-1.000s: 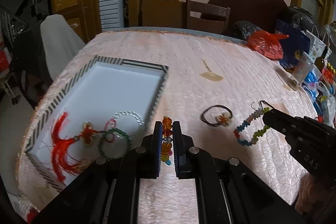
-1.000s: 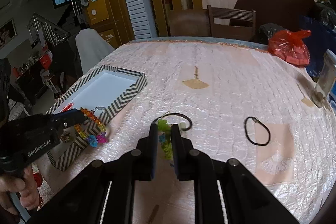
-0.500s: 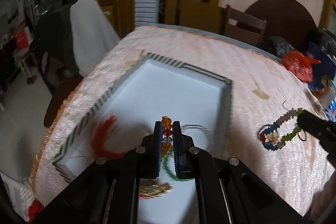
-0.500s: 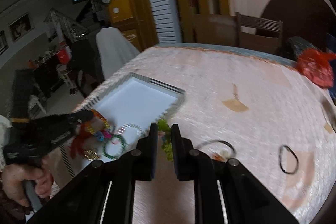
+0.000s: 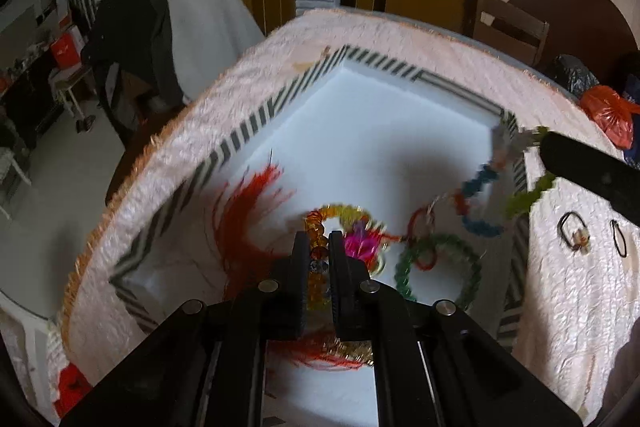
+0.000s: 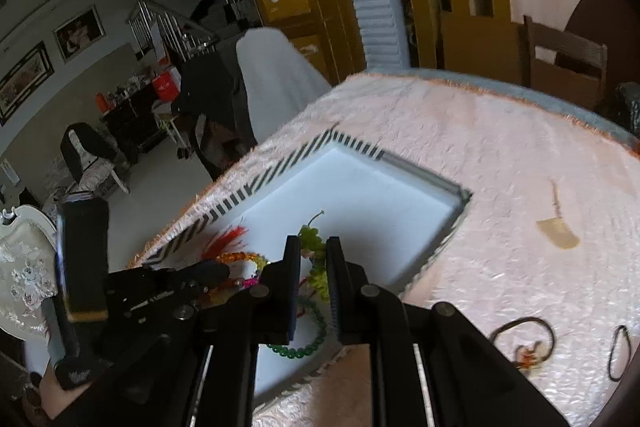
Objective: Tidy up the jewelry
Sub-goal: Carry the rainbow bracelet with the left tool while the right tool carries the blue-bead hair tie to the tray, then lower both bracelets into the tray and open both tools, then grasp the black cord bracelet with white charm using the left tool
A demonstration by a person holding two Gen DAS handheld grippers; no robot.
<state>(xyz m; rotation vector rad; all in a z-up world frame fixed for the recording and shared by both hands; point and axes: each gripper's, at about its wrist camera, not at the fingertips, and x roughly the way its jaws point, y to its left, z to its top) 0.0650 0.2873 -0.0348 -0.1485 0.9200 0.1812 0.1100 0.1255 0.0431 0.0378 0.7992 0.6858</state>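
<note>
Left wrist view: the left tool (image 5: 319, 259) is clenched on an amber bead bracelet (image 5: 316, 251) hanging over the white tray (image 5: 384, 147), with a red tassel (image 5: 244, 203) to its left and a green bead ring (image 5: 438, 269) to its right (both lying in the tray). Right wrist view: the right tool (image 6: 313, 263) grasps a multicolored bead chain (image 6: 314, 255) above the same tray (image 6: 360, 187), the left tool (image 6: 208, 271) just to its left; two hair ties (image 6: 524, 341) lie on the counter (image 6: 520, 155) to its right.

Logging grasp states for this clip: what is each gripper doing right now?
Left gripper: shut on the amber bracelet, above the tray.
Right gripper: shut on the multicolor bracelet.
</note>
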